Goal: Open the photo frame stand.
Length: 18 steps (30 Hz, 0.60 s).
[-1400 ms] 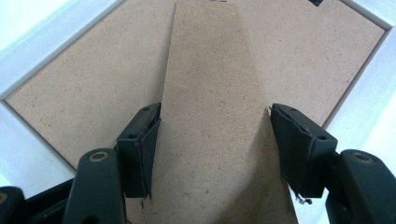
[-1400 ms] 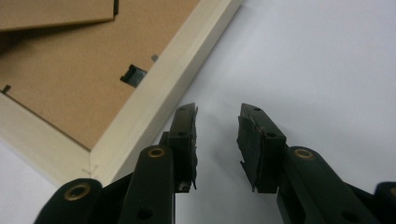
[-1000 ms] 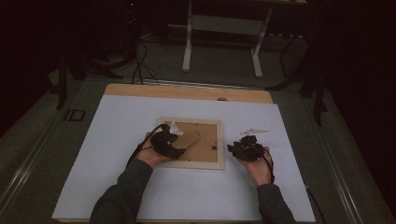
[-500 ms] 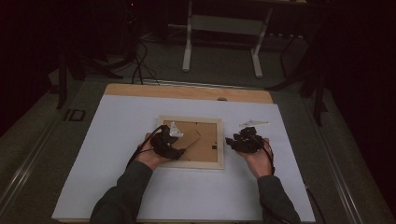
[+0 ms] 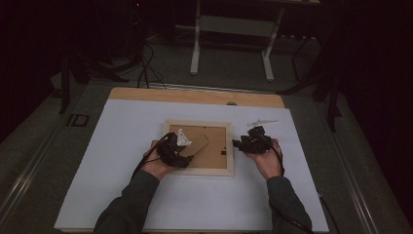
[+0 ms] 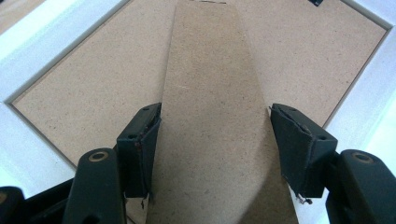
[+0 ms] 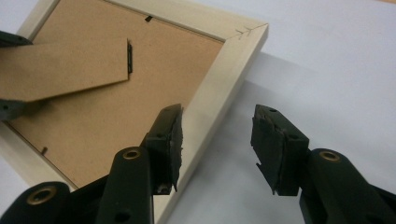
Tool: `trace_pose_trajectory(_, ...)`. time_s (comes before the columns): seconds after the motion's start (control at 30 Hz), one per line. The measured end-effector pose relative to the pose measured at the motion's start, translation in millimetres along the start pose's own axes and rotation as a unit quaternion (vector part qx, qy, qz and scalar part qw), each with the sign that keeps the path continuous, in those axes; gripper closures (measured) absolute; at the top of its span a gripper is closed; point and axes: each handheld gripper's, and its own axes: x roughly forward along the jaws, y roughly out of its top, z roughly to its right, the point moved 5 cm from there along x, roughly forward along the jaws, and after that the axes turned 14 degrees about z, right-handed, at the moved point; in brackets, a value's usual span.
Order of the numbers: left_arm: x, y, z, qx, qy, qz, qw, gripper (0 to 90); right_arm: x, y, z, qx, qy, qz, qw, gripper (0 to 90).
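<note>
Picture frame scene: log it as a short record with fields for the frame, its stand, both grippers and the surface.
frame: wooden picture frame lying face down, fibreboard backing up
stand: easel leg hinged to the backing, lying between the left gripper's jaws
left gripper: left gripper open, jaws either side of the leg, close to its edges
right gripper: right gripper open, jaws straddling the frame's right rail
surface: white sheet over a wooden table
other: small white object beyond the right gripper, too small to identify
</note>
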Motion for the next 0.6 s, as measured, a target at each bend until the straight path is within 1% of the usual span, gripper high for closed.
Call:
trace_pose_trajectory(0.13, -2.0, 0.4, 2.6, 0.008, 0.009, 0.005, 0.9999, 38.0, 6.4, 2.9, -2.2, 0.006, 0.006, -0.002, 1.0000, 52.6)
trace_pose_trajectory(0.27, -3.6, 1.4, 5.1, 0.024, 0.017, 0.016, 0.9995, 37.9, 12.3, 6.1, -4.4, 0.011, 0.009, -0.002, 0.9999, 52.2)
trace_pose_trajectory(0.33, -4.6, 2.6, 5.9, 0.031, 0.019, 0.021, 0.9991, 37.9, 15.0, 7.5, -4.2, 0.011, 0.006, -0.004, 0.9999, 52.1)
trace_pose_trajectory(0.43, -5.6, 3.7, 7.2, 0.039, 0.023, 0.024, 0.9987, 38.0, 18.0, 8.7, -3.3, 0.020, 0.007, -0.006, 0.9998, 51.7)
trace_pose_trajectory(0.53, -5.8, 4.0, 7.7, 0.046, 0.026, 0.026, 0.9983, 38.0, 21.3, 9.7, -1.5, 0.021, 0.012, -0.008, 0.9997, 51.2)
trace_pose_trajectory(0.6, -5.9, 4.3, 8.3, 0.049, 0.028, 0.029, 0.9980, 38.0, 23.0, 10.2, -0.4, 0.032, 0.020, -0.007, 0.9993, 50.6)
